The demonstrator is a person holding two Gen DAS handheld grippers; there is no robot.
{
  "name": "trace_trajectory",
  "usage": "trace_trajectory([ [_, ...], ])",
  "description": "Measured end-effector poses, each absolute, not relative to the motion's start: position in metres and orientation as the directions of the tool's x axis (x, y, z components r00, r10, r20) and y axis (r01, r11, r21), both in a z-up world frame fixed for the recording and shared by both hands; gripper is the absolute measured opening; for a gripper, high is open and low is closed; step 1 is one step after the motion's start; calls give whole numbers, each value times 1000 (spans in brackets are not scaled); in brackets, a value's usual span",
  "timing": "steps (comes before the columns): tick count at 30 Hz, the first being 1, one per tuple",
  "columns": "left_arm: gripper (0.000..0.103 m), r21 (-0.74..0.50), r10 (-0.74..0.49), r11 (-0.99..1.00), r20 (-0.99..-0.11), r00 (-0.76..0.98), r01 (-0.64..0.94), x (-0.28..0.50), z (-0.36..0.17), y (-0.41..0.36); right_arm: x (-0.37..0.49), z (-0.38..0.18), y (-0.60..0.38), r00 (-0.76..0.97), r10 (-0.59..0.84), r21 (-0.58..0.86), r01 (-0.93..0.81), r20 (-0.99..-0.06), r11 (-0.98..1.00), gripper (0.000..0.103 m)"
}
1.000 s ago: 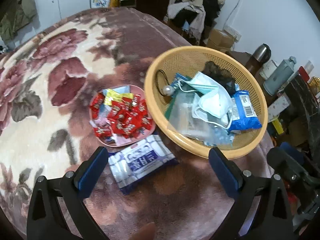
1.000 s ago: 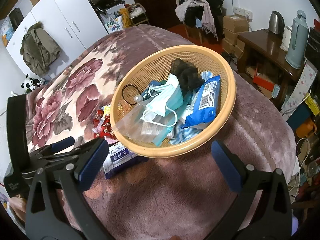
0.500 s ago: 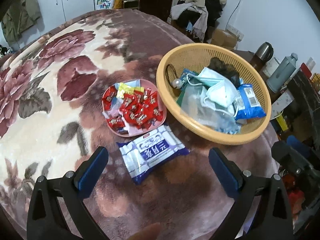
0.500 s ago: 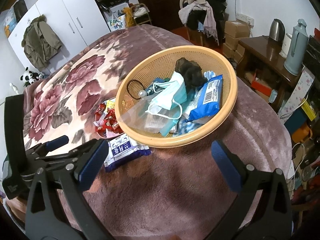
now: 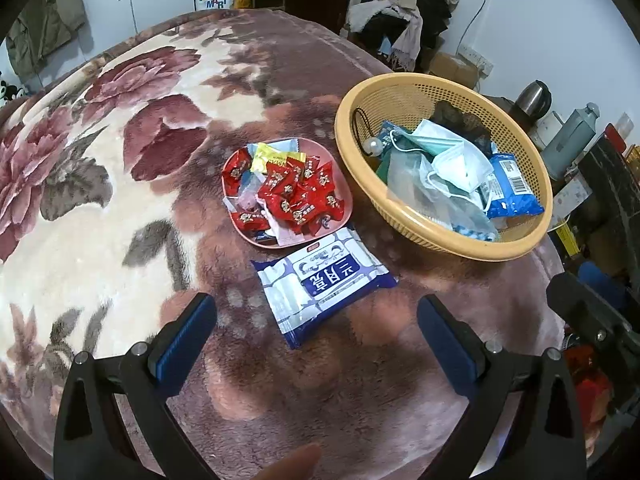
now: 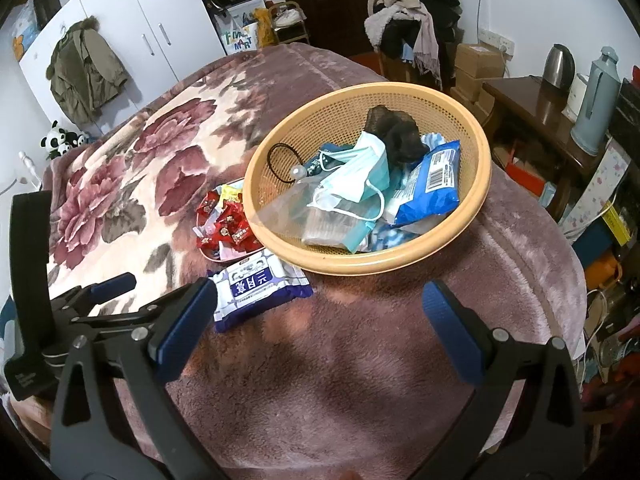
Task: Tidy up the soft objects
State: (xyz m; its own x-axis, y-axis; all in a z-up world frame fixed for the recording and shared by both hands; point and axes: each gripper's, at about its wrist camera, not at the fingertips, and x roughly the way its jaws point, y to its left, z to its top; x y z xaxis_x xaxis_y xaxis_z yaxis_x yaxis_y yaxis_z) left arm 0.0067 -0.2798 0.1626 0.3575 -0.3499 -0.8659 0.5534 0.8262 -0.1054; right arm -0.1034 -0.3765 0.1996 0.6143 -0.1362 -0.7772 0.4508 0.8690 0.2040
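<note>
A white and blue wipes pack (image 5: 325, 282) lies flat on the flowery blanket (image 5: 100, 184). It sits just beside the basket (image 5: 424, 240), near the basket's low front edge. It touches nothing but the blanket and maybe the rim of the pink plate (image 5: 347, 216).

The basket is round and tan with little holes in its wall. Inside it lie soft things in a heap: a white face mask (image 5: 460, 162), a light blue face mask (image 6: 360, 174), a clear plastic bag (image 5: 416, 188), a blue pack (image 5: 512, 188) with a bar code, a dark fluffy lump (image 6: 396, 132), and a black hair tie (image 6: 280, 162) with a pearl bead. The blue pack leans on the basket's wall.

The pink plate is just beside the basket, on the side away from the room's wall. It is full of red candies (image 5: 296, 192), with one yellow candy (image 5: 269, 157) on top.

The left gripper (image 5: 316, 332) hangs above the blanket near the wipes pack. Its two blue fingers are spread wide and hold nothing. The right gripper (image 6: 320, 316) hangs in front of the basket. Its fingers are spread wide too, with nothing in them.

Past the basket stand a kettle (image 6: 560, 66) and a tall flask (image 6: 596, 96) on a brown table (image 6: 520, 100).
</note>
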Motion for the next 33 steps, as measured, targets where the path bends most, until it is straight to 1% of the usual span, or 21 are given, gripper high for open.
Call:
trace_trajectory([
  [12, 101, -113, -347, 834, -869, 353, 541, 11, 156, -259, -101, 194, -369, 609, -133, 200, 447, -782, 872, 103],
  [25, 101, -126, -353, 848, -858, 373, 515, 16, 153, -226, -83, 186, -333, 600, -107, 183, 401, -792, 898, 103],
  [33, 101, -139, -341, 872, -861, 378, 470, 25, 144, -194, -67, 181, -306, 591, -88, 165, 360, -802, 918, 103],
])
